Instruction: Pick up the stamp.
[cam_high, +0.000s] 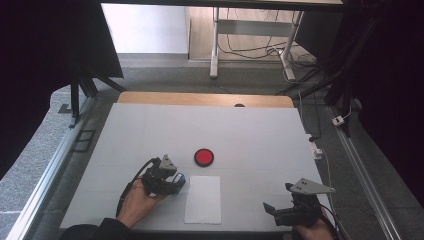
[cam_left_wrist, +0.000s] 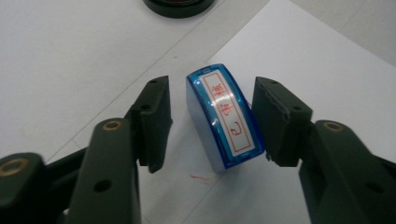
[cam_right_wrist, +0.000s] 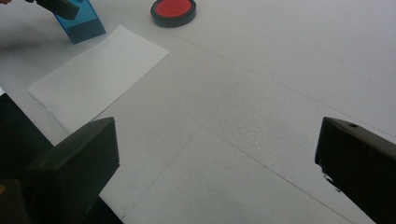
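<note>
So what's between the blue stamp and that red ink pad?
Just bare white table; the high view shows nothing between the stamp and the ink pad.

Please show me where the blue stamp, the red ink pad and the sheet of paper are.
blue stamp (cam_left_wrist: 224, 116): left gripper view, on its labelled top face.
red ink pad (cam_high: 204, 157): high view, on the red centre.
sheet of paper (cam_high: 203, 200): high view, on its bare middle.

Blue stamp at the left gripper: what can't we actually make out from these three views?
- Grip: in the left gripper view the blue stamp sits between open jaws; contact with the right-hand pad cannot be told.
- Stamp face: underside hidden, turned toward the paper sheet.
- High view: left gripper covers most of the stamp; too small.
- Right gripper view: stamp cut by the top edge.
- Red ink pad: cut by the top edge in the left gripper view.
</note>
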